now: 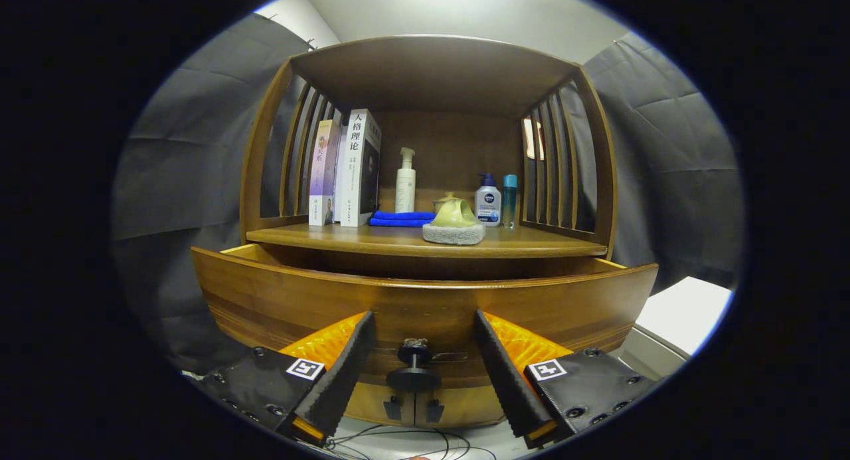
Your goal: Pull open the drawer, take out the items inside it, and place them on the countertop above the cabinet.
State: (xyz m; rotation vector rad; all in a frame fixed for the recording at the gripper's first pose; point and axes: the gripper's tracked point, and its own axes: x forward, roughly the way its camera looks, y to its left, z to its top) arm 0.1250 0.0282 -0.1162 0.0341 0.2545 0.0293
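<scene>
Countertop [372,237]: books [345,169], bottles [488,204], blue cloth [401,218], sponge [453,233].

So the drawer [425,301] is a wide, glossy brown wooden one with a curved front, and it's already pulled partway out from under the countertop [398,242]. You can see its paler top rim and side edges sticking out on both ends. Can't see what's inside from here, the front blocks it. There's a small dark round knob [413,367] low on the middle of the front. The gripper [425,340] has its fingers spread wide either side of that knob, not touching it.
</scene>
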